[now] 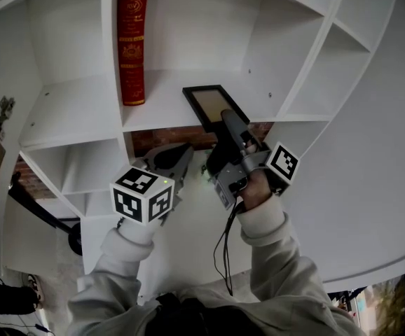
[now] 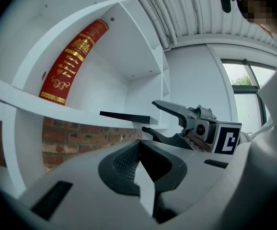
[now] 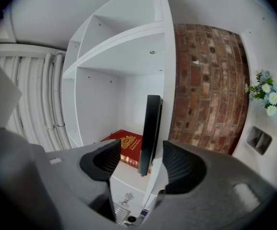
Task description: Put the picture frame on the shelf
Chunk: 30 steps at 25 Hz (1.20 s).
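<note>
Head view: found the picture frame (image 1: 213,106) lying flat on the middle board (image 1: 162,110) of the white shelf unit (image 1: 69,110), right of that board's centre and close to its front edge, well apart from the red book (image 1: 132,44) standing against the left divider. Noted the right gripper (image 1: 228,121) reaching in over the front edge at the frame's near end, and the left gripper (image 1: 172,157) held below the board, clear of the frame. Left gripper view: recorded its own jaws closed together, nothing between them. Saw beyond them the frame resting on the board and the right gripper's two jaws spread, one above and one below the frame's near end. Could not settle from here whether that end overhangs the front edge. Right gripper view: confirmed the jaws wide apart with the frame edge-on in the gap, clear space on both sides, and neither pad (image 3: 182,163) touching it. Noted behind it the book, a brick wall (image 3: 205,80) to the right, and a small bunch of flowers (image 3: 265,92) at the far right. Judged the placement as good as done: frame carried by the board alone, no grip on it. Judged as outstanding: drawing the right gripper back past the front edge without catching the frame, and perhaps nudging the frame deeper if it proves to overhang.
</note>
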Each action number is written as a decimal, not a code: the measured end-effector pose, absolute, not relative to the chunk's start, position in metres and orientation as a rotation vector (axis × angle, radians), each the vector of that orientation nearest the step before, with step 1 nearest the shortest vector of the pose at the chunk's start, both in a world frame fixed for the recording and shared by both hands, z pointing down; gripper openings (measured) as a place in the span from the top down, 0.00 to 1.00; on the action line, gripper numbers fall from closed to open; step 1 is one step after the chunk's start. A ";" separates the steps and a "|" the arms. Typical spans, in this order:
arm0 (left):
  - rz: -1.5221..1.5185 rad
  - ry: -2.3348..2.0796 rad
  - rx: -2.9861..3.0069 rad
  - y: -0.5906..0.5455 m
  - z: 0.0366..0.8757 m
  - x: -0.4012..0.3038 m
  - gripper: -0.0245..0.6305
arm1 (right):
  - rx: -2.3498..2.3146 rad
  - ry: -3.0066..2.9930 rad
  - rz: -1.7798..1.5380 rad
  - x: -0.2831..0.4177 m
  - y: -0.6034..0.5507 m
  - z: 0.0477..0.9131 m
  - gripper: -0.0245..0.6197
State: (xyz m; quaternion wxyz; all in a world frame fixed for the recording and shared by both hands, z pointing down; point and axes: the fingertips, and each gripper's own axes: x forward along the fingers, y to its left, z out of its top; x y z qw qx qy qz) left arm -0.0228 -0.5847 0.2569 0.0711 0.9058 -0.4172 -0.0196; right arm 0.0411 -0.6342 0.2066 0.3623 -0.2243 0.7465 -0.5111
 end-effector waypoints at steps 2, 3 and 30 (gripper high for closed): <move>-0.058 -1.257 2.718 -0.581 0.260 -0.024 0.96 | -0.575 1.916 -1.324 0.041 -0.631 0.211 0.54; -0.059 -1.261 2.716 -0.579 0.262 -0.025 0.96 | -0.572 1.918 -1.323 0.041 -0.628 0.213 0.54; -0.039 -1.279 2.627 -0.467 0.390 0.022 0.96 | -0.795 2.427 -1.012 0.070 -0.485 0.374 0.55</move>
